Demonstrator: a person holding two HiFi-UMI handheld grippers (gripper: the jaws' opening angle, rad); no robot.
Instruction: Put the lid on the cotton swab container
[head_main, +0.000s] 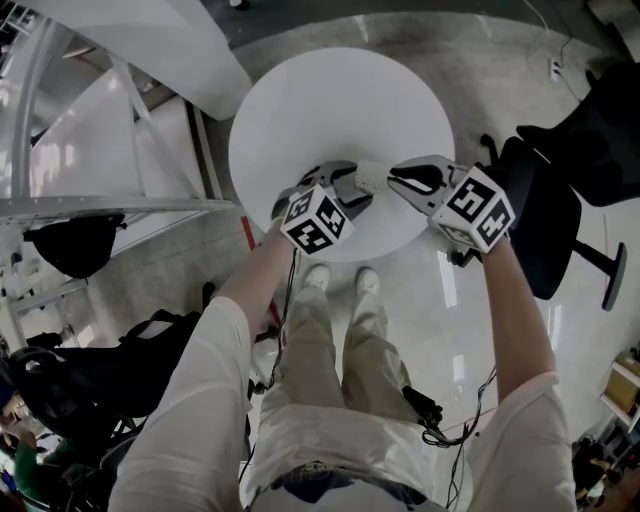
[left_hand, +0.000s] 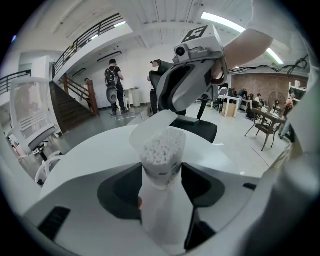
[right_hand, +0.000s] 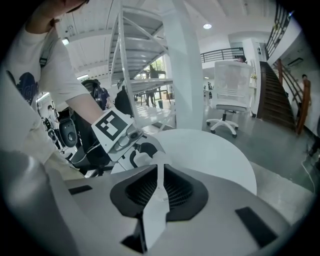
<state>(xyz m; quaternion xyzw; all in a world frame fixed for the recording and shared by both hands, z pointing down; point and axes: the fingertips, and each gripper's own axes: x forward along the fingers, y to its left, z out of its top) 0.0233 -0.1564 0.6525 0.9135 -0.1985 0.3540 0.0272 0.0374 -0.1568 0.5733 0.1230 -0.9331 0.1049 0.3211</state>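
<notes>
Btwn left gripper jaws: swab container; lid pinched in right gripper.

One swab container (open), one lid, one table

Bright, even ceiling light — fisheye warp, dark vignetted corners.

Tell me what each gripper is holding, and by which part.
The left gripper clamps the open cotton swab container by its sides, just below the rim. The right gripper pinches the thin lid across its flat faces, near one edge.
</notes>
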